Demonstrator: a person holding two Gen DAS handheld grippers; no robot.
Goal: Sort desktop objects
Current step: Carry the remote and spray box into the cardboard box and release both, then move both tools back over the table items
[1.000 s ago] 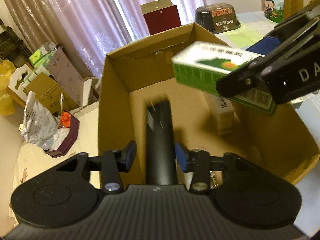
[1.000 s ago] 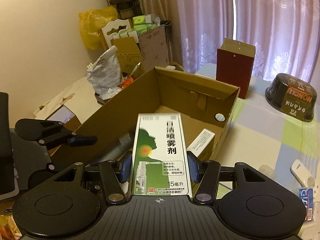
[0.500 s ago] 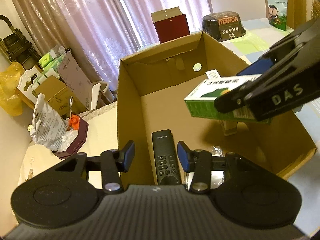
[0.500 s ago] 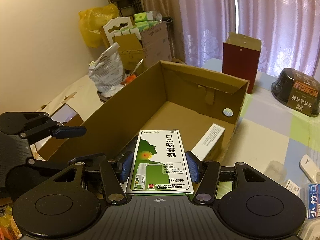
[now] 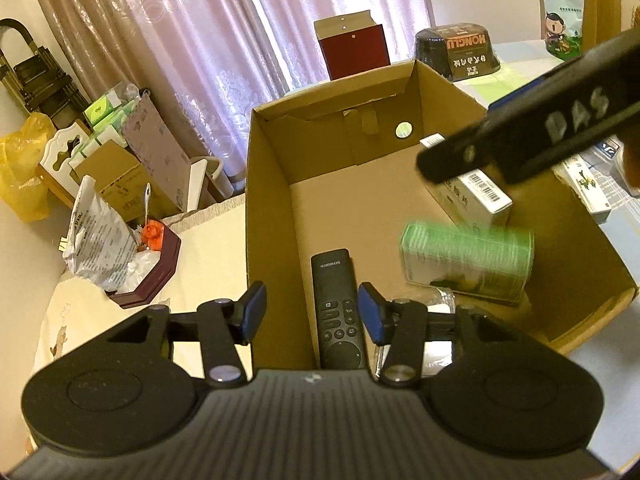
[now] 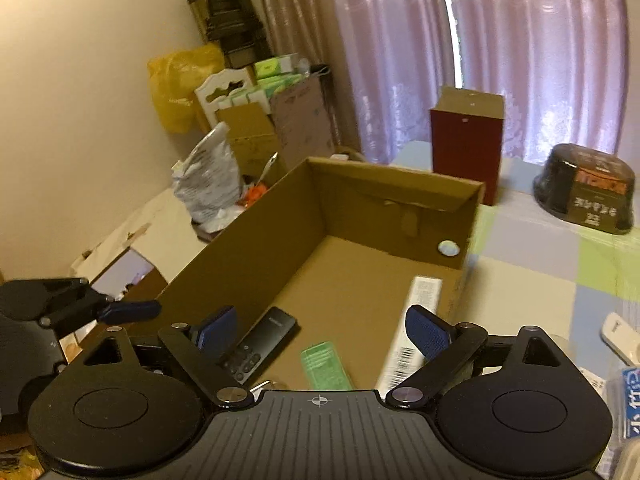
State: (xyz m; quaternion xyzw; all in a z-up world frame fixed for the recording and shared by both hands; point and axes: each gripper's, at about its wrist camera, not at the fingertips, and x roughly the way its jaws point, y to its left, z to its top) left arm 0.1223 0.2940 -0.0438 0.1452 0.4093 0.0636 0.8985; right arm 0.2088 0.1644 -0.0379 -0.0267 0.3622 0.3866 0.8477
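Observation:
An open cardboard box stands on the table. On its floor lie a black remote, a white carton along the right wall, and a green and white spray box, blurred with motion. My left gripper is open above the remote's near end, with nothing between its fingers. My right gripper is open wide above the box, free of the green box; its arm crosses the left wrist view.
Behind the box stand a dark red carton and a black bowl pack. Small packets lie on the checked cloth at right. Bags, boxes and a foil pouch crowd the left side by the curtains.
My right gripper opened and let go of the green spray box, which dropped to the box floor. My left gripper let go of the remote, which now lies on the box floor, and drew back.

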